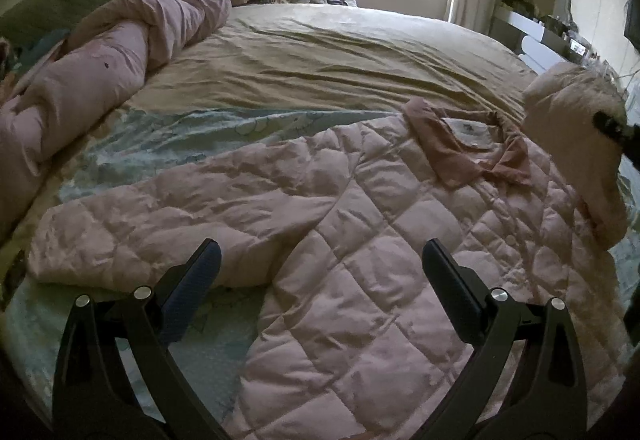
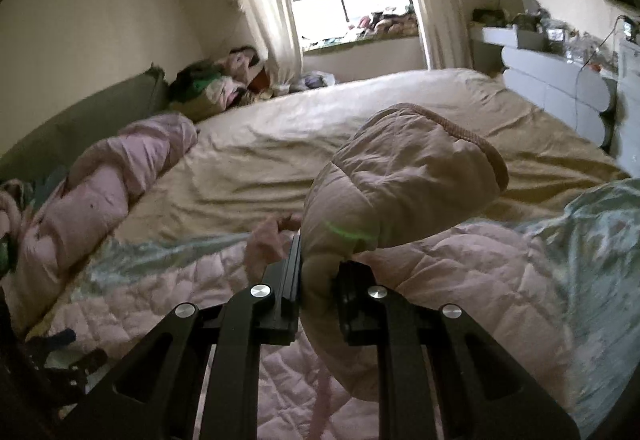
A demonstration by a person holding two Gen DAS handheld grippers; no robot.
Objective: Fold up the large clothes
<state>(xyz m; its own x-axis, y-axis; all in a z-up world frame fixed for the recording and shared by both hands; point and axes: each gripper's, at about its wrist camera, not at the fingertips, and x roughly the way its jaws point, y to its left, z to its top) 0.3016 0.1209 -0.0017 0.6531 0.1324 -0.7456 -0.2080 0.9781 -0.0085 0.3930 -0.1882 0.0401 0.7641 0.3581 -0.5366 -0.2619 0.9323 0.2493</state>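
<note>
Pink quilted jacket (image 1: 400, 240) lying spread on the bed (image 1: 340, 52), collar (image 1: 476, 144) toward one o'clock.

I am holding my right gripper (image 2: 318, 280) clamped on the lifted sleeve (image 2: 400, 176), which is pointing toward one o'clock. My left gripper (image 1: 320, 264) is hovering wide open over the jacket's body, the other sleeve (image 1: 160, 228) stretching toward nine o'clock.
</note>
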